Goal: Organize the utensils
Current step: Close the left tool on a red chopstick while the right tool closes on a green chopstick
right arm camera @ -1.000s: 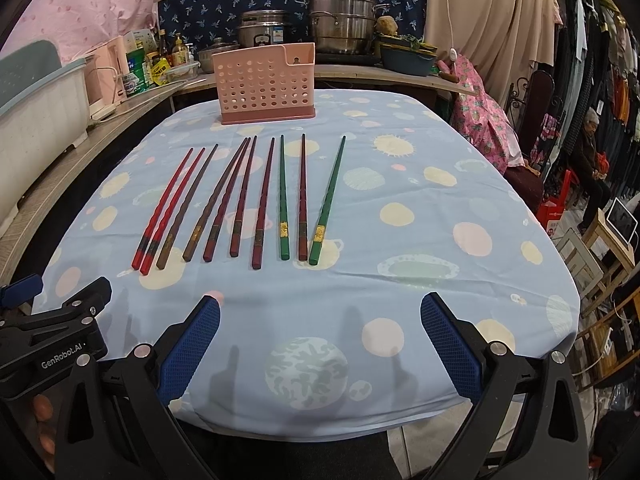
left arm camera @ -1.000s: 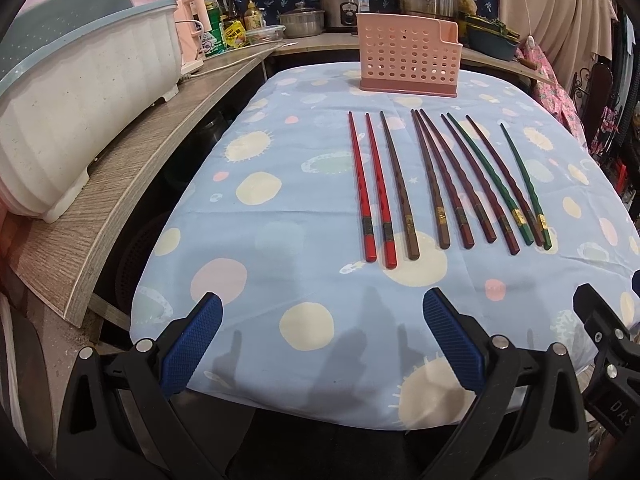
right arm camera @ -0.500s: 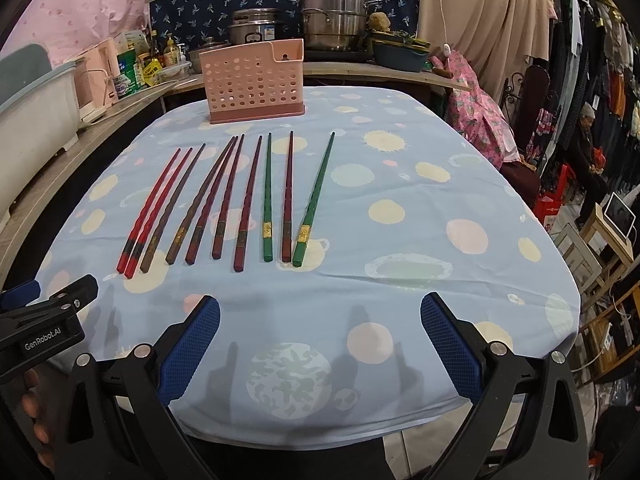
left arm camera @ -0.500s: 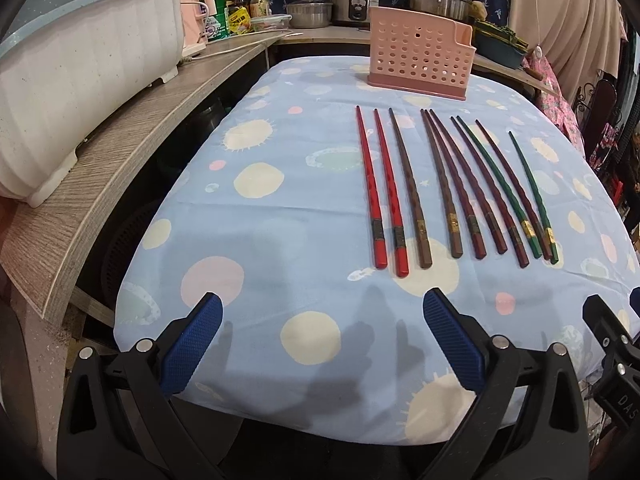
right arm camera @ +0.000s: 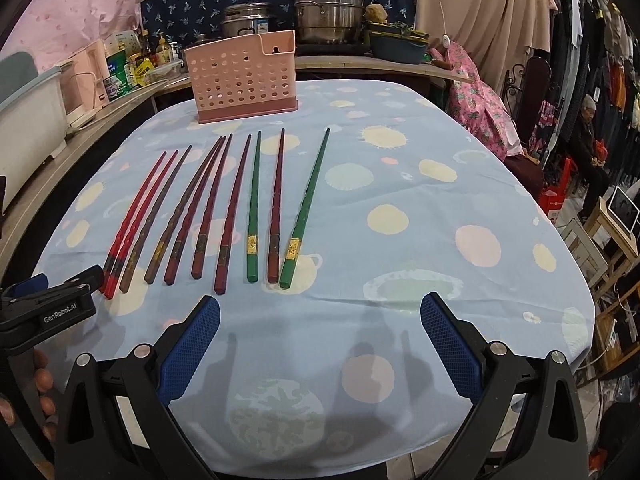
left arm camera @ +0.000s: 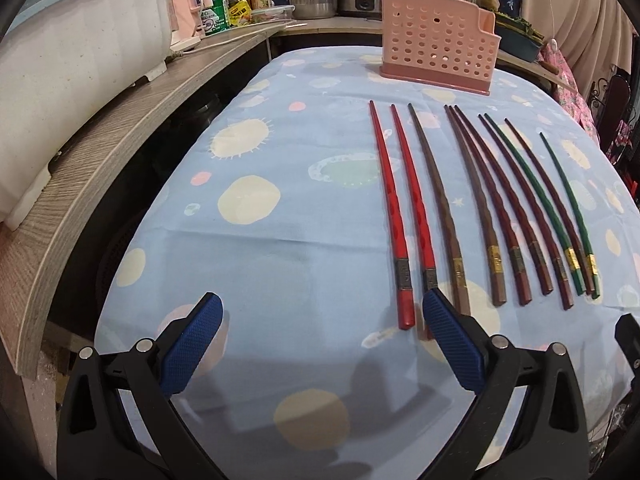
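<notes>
Several chopsticks lie side by side on the blue spotted tablecloth: two red ones at the left, brown and dark red ones in the middle, two green ones toward the right. A pink perforated utensil holder stands upright at the far end, also in the right wrist view. My left gripper is open and empty, low over the near table edge, its right finger beside the red chopsticks' handle ends. My right gripper is open and empty, just short of the chopstick handles.
A wooden shelf runs along the left with a white tub on it. Pots, bottles and a cooker stand behind the holder. The table's right edge drops to chairs and clutter. The left gripper shows in the right wrist view.
Both grippers have moved forward and lower toward the chopsticks. The left gripper's right finger now reaches the red chopsticks' handle ends. Both stay open.
</notes>
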A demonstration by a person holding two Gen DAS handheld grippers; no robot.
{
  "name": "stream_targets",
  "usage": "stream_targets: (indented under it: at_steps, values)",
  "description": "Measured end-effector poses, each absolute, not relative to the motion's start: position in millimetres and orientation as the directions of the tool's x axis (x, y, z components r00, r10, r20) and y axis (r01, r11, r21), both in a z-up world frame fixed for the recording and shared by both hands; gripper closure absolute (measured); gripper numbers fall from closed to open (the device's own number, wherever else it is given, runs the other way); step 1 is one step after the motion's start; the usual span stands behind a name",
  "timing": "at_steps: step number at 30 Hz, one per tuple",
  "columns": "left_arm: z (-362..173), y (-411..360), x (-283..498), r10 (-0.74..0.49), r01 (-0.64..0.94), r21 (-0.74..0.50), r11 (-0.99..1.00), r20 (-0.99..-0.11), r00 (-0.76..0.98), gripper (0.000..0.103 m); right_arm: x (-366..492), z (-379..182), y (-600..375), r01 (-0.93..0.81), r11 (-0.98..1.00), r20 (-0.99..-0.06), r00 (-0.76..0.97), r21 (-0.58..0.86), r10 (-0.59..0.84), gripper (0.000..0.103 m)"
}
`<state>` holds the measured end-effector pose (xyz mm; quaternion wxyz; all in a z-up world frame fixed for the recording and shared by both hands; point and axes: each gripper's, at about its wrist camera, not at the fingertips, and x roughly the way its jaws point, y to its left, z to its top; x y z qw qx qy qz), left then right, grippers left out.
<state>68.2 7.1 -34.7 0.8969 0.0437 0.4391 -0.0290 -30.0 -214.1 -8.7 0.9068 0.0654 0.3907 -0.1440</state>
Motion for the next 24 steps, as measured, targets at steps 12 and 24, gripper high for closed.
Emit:
stream_targets:
  at_steps: [12, 24]
  values:
    - [-40, 10, 82, -0.042, 0.096, 0.02, 0.995, -0.801, 0.598, 0.024, 10, -12, -234, 0.331, 0.943, -0.724, 0.662, 0.047, -0.196, 0.024]
    - [-39, 5, 79, -0.067, 0.117, 0.005, 0.993, -0.799, 0.598, 0.036, 40, -31, -238, 0.322, 0.943, -0.763, 0.63, 0.087, -0.144, 0.06]
